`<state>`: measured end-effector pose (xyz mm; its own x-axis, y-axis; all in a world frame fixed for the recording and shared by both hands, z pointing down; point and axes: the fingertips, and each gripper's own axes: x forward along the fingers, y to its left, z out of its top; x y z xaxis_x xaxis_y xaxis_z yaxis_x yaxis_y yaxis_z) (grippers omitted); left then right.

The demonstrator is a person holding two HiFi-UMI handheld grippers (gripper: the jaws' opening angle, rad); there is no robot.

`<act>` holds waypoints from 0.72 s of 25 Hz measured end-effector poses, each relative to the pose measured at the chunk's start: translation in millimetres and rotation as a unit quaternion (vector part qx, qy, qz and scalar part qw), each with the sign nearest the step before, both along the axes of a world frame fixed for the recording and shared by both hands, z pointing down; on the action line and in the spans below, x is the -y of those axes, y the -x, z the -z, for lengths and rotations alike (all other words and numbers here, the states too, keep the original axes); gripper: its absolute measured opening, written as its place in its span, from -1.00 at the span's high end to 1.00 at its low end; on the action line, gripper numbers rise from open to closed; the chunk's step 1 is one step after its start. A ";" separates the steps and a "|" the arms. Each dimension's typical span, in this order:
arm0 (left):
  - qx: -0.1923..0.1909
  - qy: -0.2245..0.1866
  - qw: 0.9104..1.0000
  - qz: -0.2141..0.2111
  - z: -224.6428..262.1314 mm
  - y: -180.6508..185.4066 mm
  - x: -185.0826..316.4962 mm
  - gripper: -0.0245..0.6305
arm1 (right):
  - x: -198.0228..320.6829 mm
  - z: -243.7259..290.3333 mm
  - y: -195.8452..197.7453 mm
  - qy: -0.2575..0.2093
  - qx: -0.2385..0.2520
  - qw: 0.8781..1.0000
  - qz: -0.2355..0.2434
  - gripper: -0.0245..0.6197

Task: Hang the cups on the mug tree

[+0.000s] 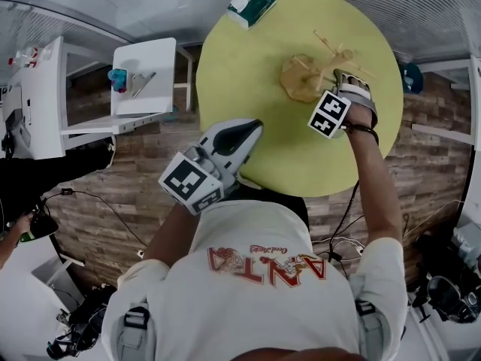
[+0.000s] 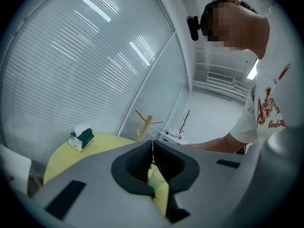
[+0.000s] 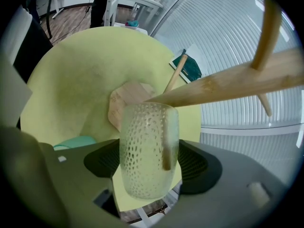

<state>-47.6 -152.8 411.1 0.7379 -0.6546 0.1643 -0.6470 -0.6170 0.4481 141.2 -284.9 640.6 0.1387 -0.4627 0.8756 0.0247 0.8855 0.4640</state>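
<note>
One dimpled glass cup (image 3: 145, 148), pinched across its walls by the right gripper (image 1: 349, 89), meets a mug tree (image 3: 228, 87) peg above the yellow counter (image 1: 248, 66); probably rigid, slick and breakable, best held mid-body; left gripper (image 2: 152, 152) pressed together, empty.

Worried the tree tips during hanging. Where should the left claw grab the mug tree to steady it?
Probably the mug tree, low on its trunk below the pegs, from the left: it's a slim upright post, and the right claw holds the glass cup at the pegs.
</note>
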 end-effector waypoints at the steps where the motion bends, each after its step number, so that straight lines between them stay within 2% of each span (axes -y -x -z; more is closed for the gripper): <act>1: 0.000 -0.001 1.000 -0.002 1.0 -0.2 -0.2 0.89 | -1.3 1.4 -0.2 -0.002 0.002 1.000 -0.001 -0.16; 7: -0.003 -0.004 1.000 -0.023 7.7 -8.8 -0.1 0.89 | -10.3 27.6 -5.9 -0.025 0.043 0.999 -0.022 -0.16; 9: -0.005 -0.007 0.999 -0.031 11.3 -14.8 -0.1 0.89 | -18.2 44.9 -9.0 -0.031 0.078 0.995 -0.045 -0.16; 11: -0.005 -0.012 0.999 -0.041 15.9 -22.2 -0.8 0.89 | -31.3 64.1 -10.9 -0.036 0.133 0.988 -0.076 -0.15; 13: -0.004 -0.019 0.998 -0.052 21.3 -30.0 -0.3 0.89 | -46.0 85.2 -11.6 -0.049 0.200 0.972 -0.109 0.01; 16: -0.005 -0.027 0.997 -0.069 28.0 -40.4 0.3 0.89 | -66.9 116.1 -11.3 -0.085 0.298 0.939 -0.150 0.45; 18: -0.007 -0.030 0.996 -0.079 31.1 -46.3 -0.6 0.89 | -80.4 131.4 -10.6 -0.101 0.347 0.916 -0.175 0.56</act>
<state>-1.3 -152.2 379.9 0.8344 -0.5385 0.1177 -0.5339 -0.7365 0.4154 151.8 -204.5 509.2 -0.2476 -0.6581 0.7111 -0.6074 0.6772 0.4153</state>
